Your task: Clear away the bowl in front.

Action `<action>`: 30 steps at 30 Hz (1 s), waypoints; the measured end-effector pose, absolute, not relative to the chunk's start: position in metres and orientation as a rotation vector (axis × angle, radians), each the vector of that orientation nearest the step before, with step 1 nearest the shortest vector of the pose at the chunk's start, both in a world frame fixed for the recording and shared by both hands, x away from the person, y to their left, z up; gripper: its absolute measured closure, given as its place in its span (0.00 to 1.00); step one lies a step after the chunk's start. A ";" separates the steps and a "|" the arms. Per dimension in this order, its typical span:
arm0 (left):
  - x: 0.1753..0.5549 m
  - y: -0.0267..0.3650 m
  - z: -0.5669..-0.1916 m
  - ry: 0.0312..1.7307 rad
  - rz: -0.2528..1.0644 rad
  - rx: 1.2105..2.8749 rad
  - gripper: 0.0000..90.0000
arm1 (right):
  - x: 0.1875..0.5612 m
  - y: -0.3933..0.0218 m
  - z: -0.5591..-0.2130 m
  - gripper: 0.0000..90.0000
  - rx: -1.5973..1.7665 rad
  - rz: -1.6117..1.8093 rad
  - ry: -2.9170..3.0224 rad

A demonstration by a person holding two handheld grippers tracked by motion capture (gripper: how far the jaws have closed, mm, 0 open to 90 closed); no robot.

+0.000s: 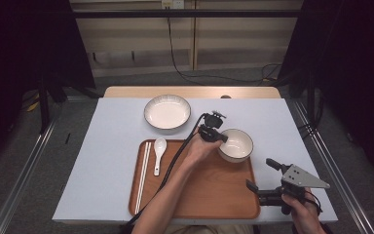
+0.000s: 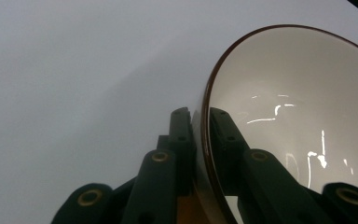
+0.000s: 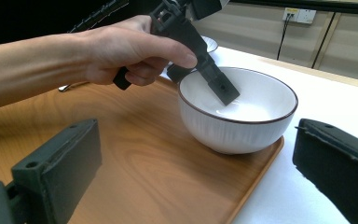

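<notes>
At the tray's (image 1: 209, 195) upper right corner, right of centre in the high view, the left tongs (image 1: 221, 139) pinch the bowl's (image 1: 238, 146) rim; at lower right the right tongs (image 1: 262, 174) stand spread, empty.

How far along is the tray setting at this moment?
Chopsticks and spoon already lie on the wooden tray. In hand: the left hand-held gripper pinches the small bowl rim at the tray's corner. The plate sits off the tray, possibly next; the right hand-held gripper waits open.
</notes>
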State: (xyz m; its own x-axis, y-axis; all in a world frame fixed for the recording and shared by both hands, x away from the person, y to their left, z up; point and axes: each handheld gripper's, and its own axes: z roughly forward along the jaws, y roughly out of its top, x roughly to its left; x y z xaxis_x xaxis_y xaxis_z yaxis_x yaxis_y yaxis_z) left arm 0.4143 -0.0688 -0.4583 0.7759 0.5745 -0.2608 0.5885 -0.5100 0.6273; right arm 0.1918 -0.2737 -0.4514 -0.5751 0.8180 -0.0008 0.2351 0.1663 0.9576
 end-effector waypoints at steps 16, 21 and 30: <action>0.409 -0.043 -0.450 0.868 0.076 2.150 0.35 | 0.192 -0.274 -0.451 0.01 0.992 1.431 1.913; 0.405 -0.029 -0.442 0.851 0.138 2.096 0.12 | 0.193 -0.273 -0.451 0.01 1.002 1.425 1.912; 0.403 -0.005 -0.427 0.869 0.267 2.046 0.04 | 0.194 -0.273 -0.451 0.01 1.004 1.424 1.909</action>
State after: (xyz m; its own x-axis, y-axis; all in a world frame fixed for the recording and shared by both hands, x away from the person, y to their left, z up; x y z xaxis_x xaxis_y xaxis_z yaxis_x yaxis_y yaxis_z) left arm 0.4033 -0.0052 -0.4273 0.7330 0.6680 -0.1284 0.4810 -0.3755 0.7922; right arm 0.1942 -0.2727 -0.4512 -0.5700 0.8216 0.0052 0.2391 0.1598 0.9578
